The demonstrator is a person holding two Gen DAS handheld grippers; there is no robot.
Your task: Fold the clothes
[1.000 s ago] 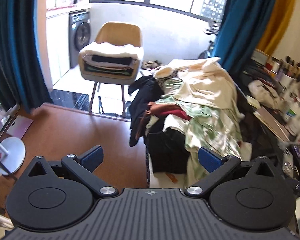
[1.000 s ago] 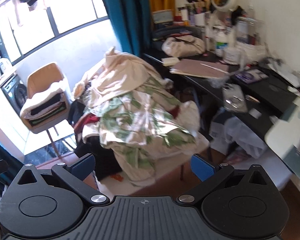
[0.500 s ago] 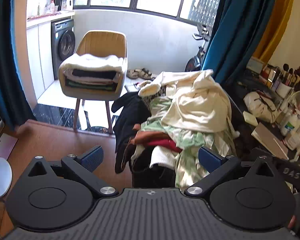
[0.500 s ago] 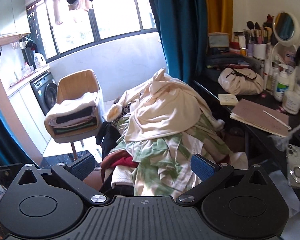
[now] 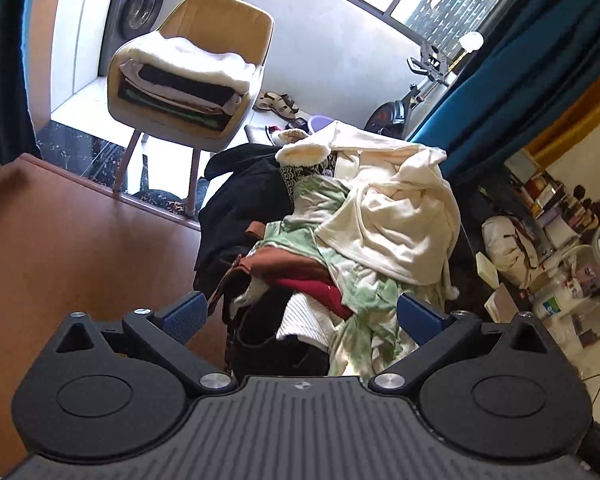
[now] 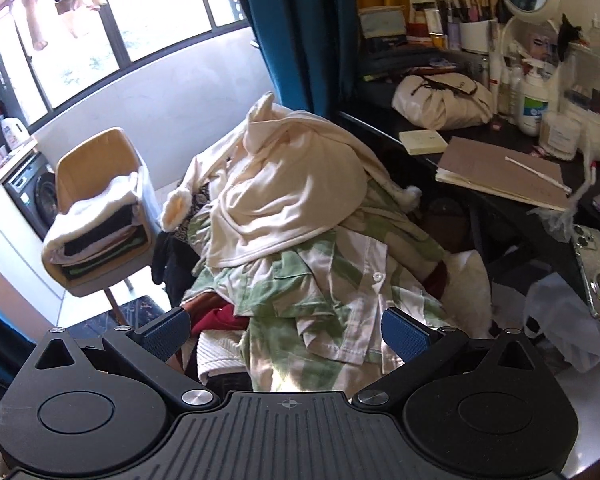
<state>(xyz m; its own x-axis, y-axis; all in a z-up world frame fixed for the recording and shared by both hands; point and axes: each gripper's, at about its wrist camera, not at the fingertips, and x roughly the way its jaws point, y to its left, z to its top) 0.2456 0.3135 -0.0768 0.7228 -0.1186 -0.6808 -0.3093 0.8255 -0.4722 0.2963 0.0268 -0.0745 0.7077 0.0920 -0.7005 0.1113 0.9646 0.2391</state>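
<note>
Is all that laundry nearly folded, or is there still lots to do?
Some looks done: a folded stack sits on the tan chair. Nothing is in hand: the left gripper and right gripper are both open and empty, pointed at the heap. Most is left: the cream robe, the green-and-white pyjama shirt, dark clothes and a red item lie unfolded.

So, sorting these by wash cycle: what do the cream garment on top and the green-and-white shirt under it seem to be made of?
The cream garment looks like soft matte fleece or plush: thick rounded folds and a fuzzy cuff. The green-and-white shirt looks like thin woven cotton or a blend: flat crisp creases and a button, no sheen. Neither can be confirmed by sight.
</note>
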